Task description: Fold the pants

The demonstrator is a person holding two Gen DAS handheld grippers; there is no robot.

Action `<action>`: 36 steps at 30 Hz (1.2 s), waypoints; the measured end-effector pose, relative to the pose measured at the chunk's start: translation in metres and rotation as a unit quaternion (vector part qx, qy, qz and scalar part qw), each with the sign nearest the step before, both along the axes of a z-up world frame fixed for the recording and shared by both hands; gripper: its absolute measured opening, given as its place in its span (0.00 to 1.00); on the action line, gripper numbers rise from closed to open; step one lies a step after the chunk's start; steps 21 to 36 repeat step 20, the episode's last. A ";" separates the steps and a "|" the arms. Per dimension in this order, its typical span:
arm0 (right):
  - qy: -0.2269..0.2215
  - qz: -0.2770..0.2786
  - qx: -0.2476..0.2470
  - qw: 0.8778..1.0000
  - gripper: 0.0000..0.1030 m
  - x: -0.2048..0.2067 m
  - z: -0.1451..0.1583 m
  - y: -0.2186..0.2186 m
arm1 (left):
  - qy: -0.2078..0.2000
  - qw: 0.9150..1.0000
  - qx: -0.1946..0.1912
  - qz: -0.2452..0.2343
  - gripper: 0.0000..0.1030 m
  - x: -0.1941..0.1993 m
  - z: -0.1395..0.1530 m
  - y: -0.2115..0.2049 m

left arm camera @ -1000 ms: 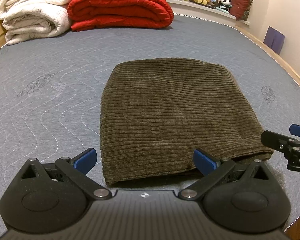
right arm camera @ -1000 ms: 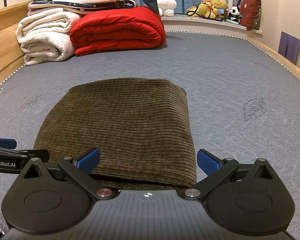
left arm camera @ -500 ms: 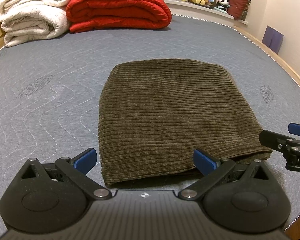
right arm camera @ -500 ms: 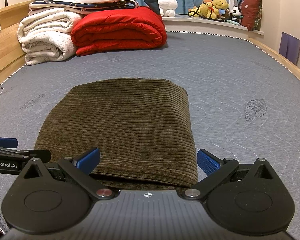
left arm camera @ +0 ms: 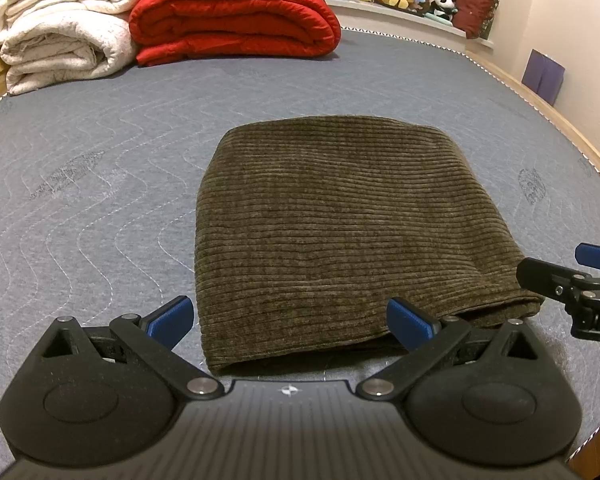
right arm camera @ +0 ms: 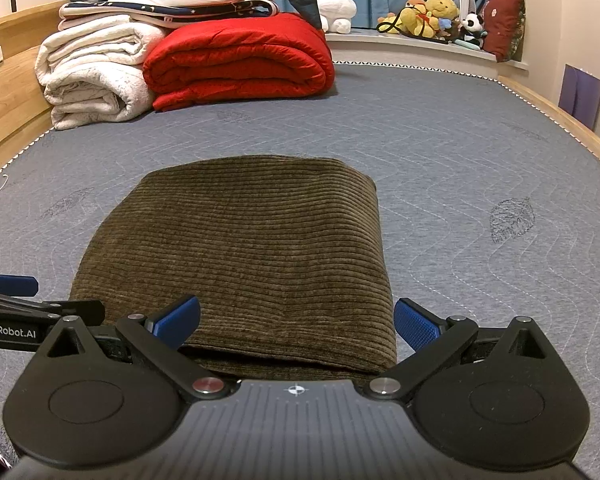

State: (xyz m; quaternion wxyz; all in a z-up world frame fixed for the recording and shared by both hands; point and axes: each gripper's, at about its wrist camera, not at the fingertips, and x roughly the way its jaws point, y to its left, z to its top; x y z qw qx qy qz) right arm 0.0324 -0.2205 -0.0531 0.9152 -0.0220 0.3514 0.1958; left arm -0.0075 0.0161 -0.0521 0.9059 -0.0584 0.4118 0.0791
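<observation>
On the grey quilted mattress [left arm camera: 100, 184] lie the brown corduroy pants [left arm camera: 340, 224], folded into a compact, thick rectangle with layered edges showing along the near side. Just short of that near edge, the left gripper [left arm camera: 290, 318] hovers with its blue-padded fingers [left arm camera: 168, 316] spread wide, holding nothing; its span covers the left part of the bundle's front. Beside it, the right gripper [right arm camera: 296, 320] also has its fingers [right arm camera: 416, 326] spread apart and empty, framing the right part of the same edge. Each gripper shows at the margin of the other's view. Farther back on the mattress sit a folded red duvet [right arm camera: 240, 60] and rolled white blankets [right arm camera: 96, 76], touching each other, with plush toys [right arm camera: 428, 14] on the ledge behind
</observation>
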 end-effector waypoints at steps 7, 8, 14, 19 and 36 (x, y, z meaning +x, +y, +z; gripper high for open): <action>0.000 0.000 0.000 1.000 0.99 0.000 0.000 0.000 | 0.000 1.000 0.000 -0.001 1.00 -0.001 0.000 -0.001; 0.000 0.000 0.000 1.000 0.99 0.000 0.000 0.000 | 0.000 1.000 0.000 0.000 1.00 -0.001 0.000 -0.001; 0.000 0.000 0.000 1.000 0.99 0.000 0.000 0.000 | 0.002 1.000 -0.005 -0.003 1.00 0.000 -0.001 0.000; 0.000 0.000 0.000 1.000 0.99 0.000 0.000 0.000 | -0.005 1.000 0.004 -0.006 1.00 -0.001 0.001 -0.001; 0.000 0.000 0.000 1.000 0.99 0.000 0.000 0.000 | -0.003 1.000 0.004 -0.006 1.00 -0.001 0.001 -0.001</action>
